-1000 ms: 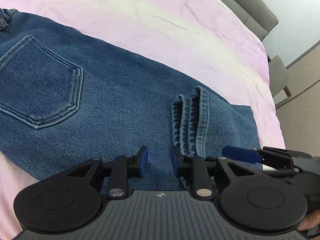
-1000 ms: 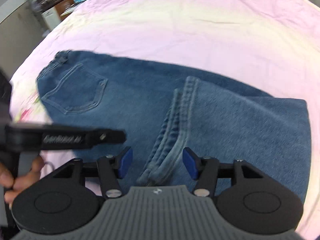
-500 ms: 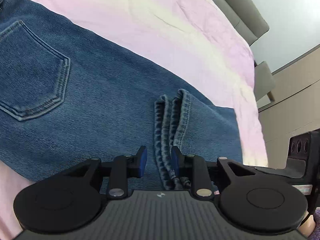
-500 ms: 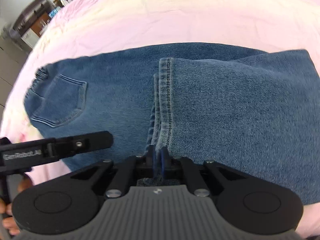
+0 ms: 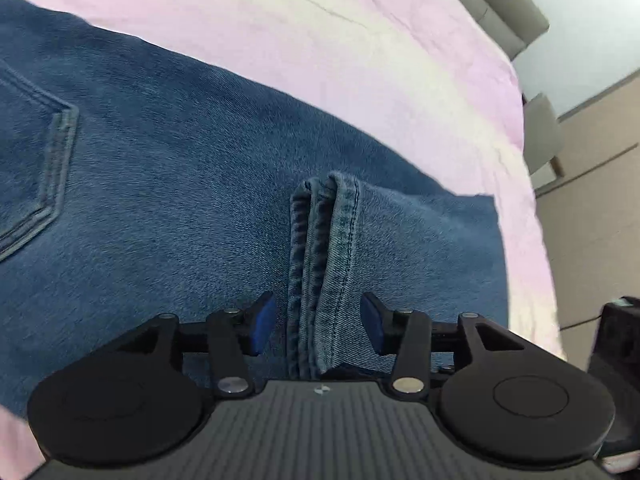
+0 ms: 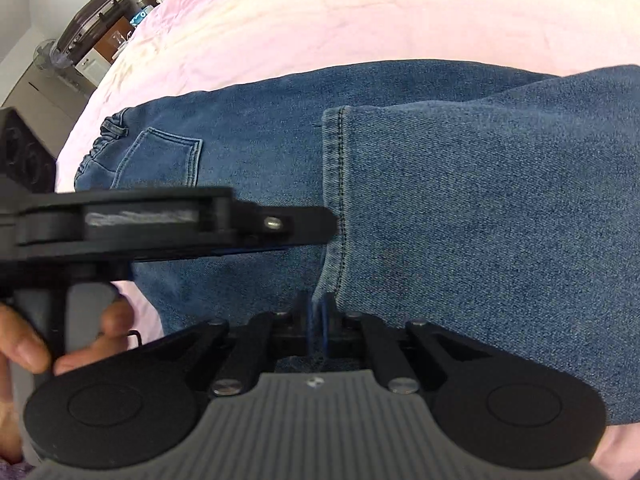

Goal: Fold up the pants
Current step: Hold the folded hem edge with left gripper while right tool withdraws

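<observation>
Blue jeans (image 5: 168, 184) lie on a pink bedsheet (image 5: 320, 40), legs folded back so the hems (image 5: 320, 264) rest over the thigh area. A back pocket (image 5: 36, 168) shows at the left. My left gripper (image 5: 318, 326) is open, its blue pads on either side of the stacked hems. My right gripper (image 6: 318, 326) is shut on the near end of the hem edge (image 6: 334, 200). The jeans (image 6: 480, 220) and their pocket (image 6: 160, 160) also show in the right wrist view, where the left gripper's finger (image 6: 180, 220) crosses in front.
The bed's edge and a grey headboard (image 5: 504, 4) lie at the right in the left wrist view. A dark suitcase (image 6: 94, 14) and shelves stand beyond the bed's far left. A hand (image 6: 24, 344) holds the left gripper's handle.
My left gripper has opened wider and moved over the hems, which now lie between its pads. My right gripper closed on the hem edge half a second ago and stays shut.
</observation>
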A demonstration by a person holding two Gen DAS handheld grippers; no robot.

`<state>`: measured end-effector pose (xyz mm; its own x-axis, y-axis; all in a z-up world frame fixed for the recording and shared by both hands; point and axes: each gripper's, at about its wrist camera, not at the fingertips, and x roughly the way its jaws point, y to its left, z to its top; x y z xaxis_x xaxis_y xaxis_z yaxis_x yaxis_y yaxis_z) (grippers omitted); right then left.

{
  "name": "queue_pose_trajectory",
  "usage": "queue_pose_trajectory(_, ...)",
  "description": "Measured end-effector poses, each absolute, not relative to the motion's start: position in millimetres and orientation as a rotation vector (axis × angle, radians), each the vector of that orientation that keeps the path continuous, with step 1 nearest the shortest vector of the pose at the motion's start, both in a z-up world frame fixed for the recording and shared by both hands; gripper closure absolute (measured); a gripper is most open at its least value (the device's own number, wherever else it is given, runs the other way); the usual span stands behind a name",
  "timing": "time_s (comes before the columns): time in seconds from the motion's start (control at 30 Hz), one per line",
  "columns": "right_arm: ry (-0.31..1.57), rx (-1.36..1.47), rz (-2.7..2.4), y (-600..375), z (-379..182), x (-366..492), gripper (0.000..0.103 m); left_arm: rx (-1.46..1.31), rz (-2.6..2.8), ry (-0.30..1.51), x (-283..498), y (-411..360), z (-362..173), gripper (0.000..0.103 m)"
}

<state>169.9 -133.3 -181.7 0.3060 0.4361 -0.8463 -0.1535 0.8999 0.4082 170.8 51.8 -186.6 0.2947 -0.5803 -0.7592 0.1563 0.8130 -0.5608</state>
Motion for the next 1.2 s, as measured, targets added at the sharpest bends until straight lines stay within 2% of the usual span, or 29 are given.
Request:
queue_pose_trajectory(0.13,1.198,0.289,0.414,-133.8,-188.7,172.8,0.103,-0.363,-0.508,1.179,175.2,35.1,-196.6,0.048)
queue_pose_trajectory(0.2,1.196,0.307,0.420,-140.0,-189.4,171.9,0.103,-0.342,-0.515,1.166,172.8,30.8,-196.8,0.050)
queue_pose_trajectory(0.27,1.192,0.315,0.426,-141.3,-192.0,172.4,0.103,-0.286,-0.507,1.137,168.0,25.2,-194.2,0.059)
queue_pose_trajectory(0.37,1.172,0.310,0.445,-145.9,-188.9,170.5,0.102,-0.241,-0.500,1.079,157.8,25.2,-187.0,0.078)
queue_pose_trajectory(0.47,1.138,0.323,0.450,-155.9,-178.1,166.2,0.086,-0.210,-0.508,0.977,145.3,22.8,-169.4,0.085)
queue_pose_trajectory(0.5,1.117,0.319,0.449,-161.7,-172.1,162.8,0.074,-0.190,-0.514,0.938,139.4,22.7,-162.1,0.086)
queue_pose_trajectory(0.53,1.087,0.305,0.439,-168.4,-164.6,158.7,0.068,-0.174,-0.519,0.903,135.3,21.4,-154.5,0.086)
queue_pose_trajectory(0.67,0.983,0.220,0.357,-207.8,-130.3,141.2,0.066,-0.167,-0.535,0.796,130.8,26.5,-121.4,0.087)
queue_pose_trajectory(0.77,0.931,0.167,0.278,-242.0,-110.2,135.7,0.066,-0.139,-0.501,0.804,136.8,34.4,-115.9,0.087)
queue_pose_trajectory(0.87,0.912,0.097,0.200,-269.1,-105.2,141.1,0.066,-0.143,-0.431,0.934,152.0,43.6,-148.0,0.087)
queue_pose_trajectory(1.03,0.920,0.010,0.146,-290.7,-124.1,173.3,0.090,-0.118,-0.395,1.031,159.2,39.9,-173.1,0.087)
queue_pose_trajectory(1.1,0.917,-0.011,0.153,-292.2,-135.1,191.1,0.095,-0.108,-0.388,1.044,159.3,34.4,-178.6,0.086)
queue_pose_trajectory(1.2,0.910,-0.035,0.156,-291.7,-147.7,224.4,0.095,-0.130,-0.389,1.057,163.2,33.5,-181.7,0.085)
